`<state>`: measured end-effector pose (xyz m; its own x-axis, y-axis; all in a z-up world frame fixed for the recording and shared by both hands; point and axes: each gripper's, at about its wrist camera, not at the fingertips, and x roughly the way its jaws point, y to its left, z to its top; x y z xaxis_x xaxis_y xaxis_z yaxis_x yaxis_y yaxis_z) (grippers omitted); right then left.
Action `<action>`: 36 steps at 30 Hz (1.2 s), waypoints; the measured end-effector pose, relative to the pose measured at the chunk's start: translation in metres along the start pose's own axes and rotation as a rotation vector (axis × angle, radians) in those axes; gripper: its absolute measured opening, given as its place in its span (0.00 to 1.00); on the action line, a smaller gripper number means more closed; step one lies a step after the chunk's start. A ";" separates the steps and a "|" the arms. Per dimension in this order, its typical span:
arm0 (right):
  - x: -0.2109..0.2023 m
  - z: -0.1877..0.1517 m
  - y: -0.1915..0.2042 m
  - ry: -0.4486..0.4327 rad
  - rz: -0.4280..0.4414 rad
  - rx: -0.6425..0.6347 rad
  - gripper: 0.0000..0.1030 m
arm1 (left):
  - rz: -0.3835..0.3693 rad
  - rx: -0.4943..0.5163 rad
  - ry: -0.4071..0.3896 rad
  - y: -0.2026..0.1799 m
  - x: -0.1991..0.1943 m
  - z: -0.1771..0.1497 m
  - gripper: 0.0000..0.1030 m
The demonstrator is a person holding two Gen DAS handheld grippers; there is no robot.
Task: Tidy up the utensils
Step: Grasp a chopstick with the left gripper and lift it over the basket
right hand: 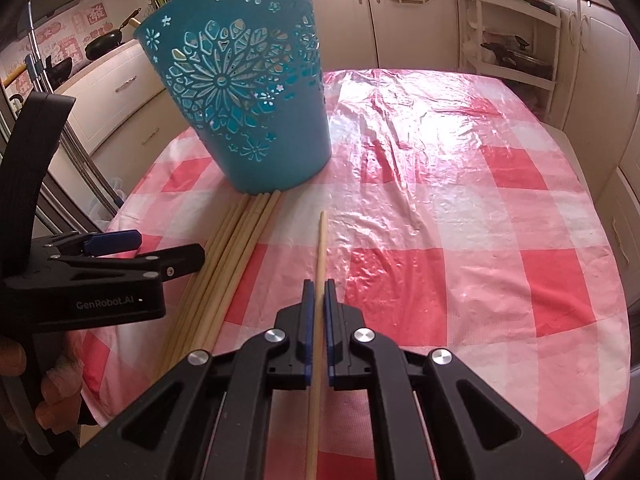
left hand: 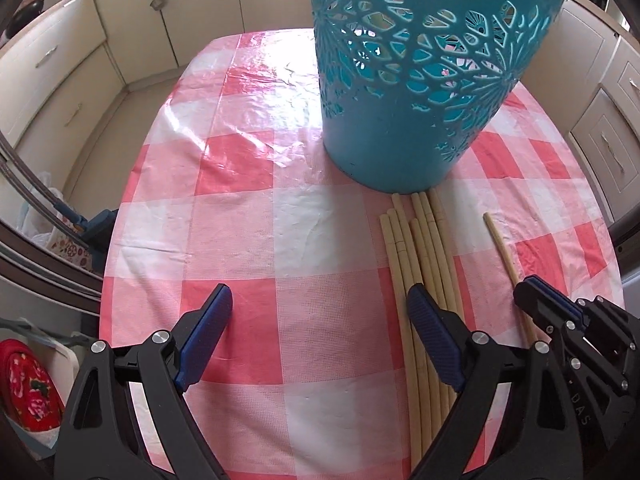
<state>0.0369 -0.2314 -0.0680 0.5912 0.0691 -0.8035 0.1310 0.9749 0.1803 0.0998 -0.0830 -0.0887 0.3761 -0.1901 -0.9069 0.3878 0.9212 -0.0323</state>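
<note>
A teal cut-out basket (left hand: 404, 80) (right hand: 248, 92) stands upright on the red-and-white checked tablecloth (left hand: 280, 220) (right hand: 460, 220). Several pale chopsticks (left hand: 420, 248) (right hand: 236, 240) lie side by side just in front of it, tips near its base. One single chopstick (right hand: 320, 248) (left hand: 502, 248) lies apart to their right, and my right gripper (right hand: 319, 288) is shut on it, blue pads pressing both sides. My left gripper (left hand: 320, 304) (right hand: 132, 240) is open over bare cloth, its right finger resting over the bundle; nothing sits between its pads.
Cream kitchen cabinets (left hand: 60, 60) (right hand: 400, 20) ring the table. A pan (right hand: 104, 44) sits on the counter at the left and a white shelf rack (right hand: 512, 28) stands at the back right. A hand (right hand: 52, 392) grips the left tool. The table's far half is bare, glossy cloth.
</note>
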 end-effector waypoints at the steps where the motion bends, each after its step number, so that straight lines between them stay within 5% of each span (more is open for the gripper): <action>1: 0.000 0.000 0.000 0.000 0.000 0.000 0.06 | 0.012 0.003 0.001 -0.001 0.000 0.000 0.83; 20: 0.002 0.001 0.001 -0.001 -0.005 -0.007 0.06 | 0.014 0.034 -0.014 -0.011 0.002 0.002 0.72; 29: 0.005 0.003 0.006 -0.013 -0.035 -0.038 0.06 | -0.020 0.082 -0.050 -0.023 -0.002 0.003 0.39; 31: 0.005 0.004 0.006 -0.016 -0.039 -0.041 0.06 | -0.032 0.092 -0.049 -0.025 -0.004 0.004 0.14; 36: 0.007 0.005 0.004 -0.022 -0.035 -0.039 0.06 | -0.099 0.084 -0.009 -0.020 -0.004 0.009 0.05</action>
<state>0.0456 -0.2281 -0.0696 0.6046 0.0309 -0.7959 0.1211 0.9841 0.1302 0.0982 -0.1037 -0.0802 0.3395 -0.2825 -0.8972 0.4922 0.8662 -0.0864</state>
